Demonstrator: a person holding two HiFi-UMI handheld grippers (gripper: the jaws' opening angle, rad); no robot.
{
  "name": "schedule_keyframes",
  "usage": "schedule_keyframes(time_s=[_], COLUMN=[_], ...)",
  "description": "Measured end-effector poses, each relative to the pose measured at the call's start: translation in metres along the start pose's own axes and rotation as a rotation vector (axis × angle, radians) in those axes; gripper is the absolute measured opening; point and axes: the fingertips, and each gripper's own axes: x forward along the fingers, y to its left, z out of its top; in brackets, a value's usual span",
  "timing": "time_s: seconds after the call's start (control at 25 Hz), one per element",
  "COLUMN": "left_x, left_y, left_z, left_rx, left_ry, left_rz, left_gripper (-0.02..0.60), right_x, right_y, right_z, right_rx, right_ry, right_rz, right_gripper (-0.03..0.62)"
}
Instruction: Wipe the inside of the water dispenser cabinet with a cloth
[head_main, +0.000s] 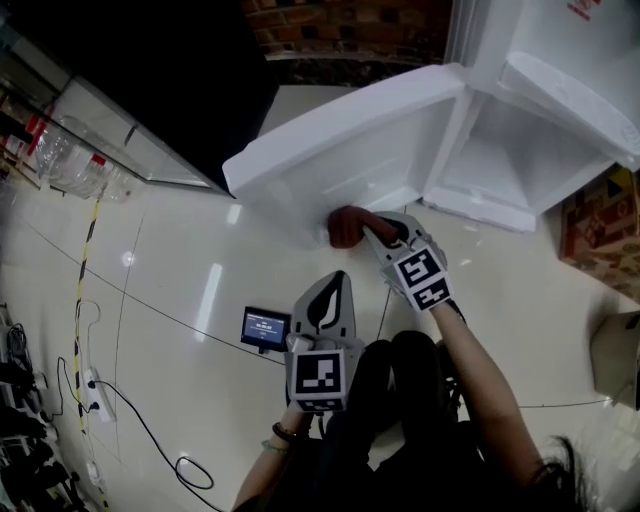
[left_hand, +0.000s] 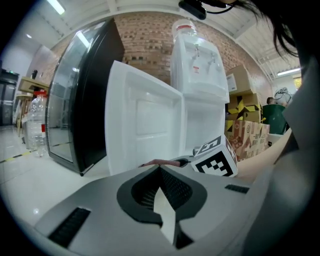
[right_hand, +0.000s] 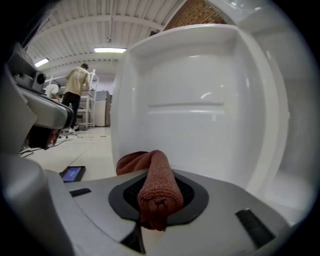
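One water dispenser cabinet (head_main: 520, 150) is standing open ahead of both tools. Its single door (head_main: 340, 160) is hanging wide, directly before the right tool (head_main: 385, 232). The left tool (left_hand: 160, 195) is idling behind the right one, jaws together, empty. The right tool is clamping one reddish cloth (right_hand: 157, 187), which is touching the door's lower edge.

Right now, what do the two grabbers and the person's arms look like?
Both the left gripper and right gripper are pale grey, leaf-shaped shells with black ribbed pads inside. Each carries a white cube with black square markers. The forearms are bare of sleeves; the left wrist wears a thin bracelet.
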Motion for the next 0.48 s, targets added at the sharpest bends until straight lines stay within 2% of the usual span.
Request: schedule_keyframes(time_s=[0.16,0.28,0.36,0.48], left_x=[0.001,0.003,0.005,0.006], left_y=[0.007,0.004,0.002,-0.002], left_z=[-0.012,-0.012,-0.011,-0.01], left_rx=[0.027,0.031,0.038,0.048], left_ry=[0.017,0.019,0.016,0.019], left_rz=[-0.004,-0.012,-0.021,-0.028], left_gripper=[0.002,0.002,0.002,0.002], right_x=[-0.028,-0.055,-0.063,-0.065], right_y=[-0.078,-0.12,-0.132,-0.127], right_z=[-0.027,-0.041,-0.044,-0.042], right_rx=[0.092,0.143,0.144,0.113], right_ry=[0.027,0.042,0.05,0.046], right_rz=[-0.198,-0.3,-0.319,-0.302], right_gripper=[0.078,0.078,0.078,0.078])
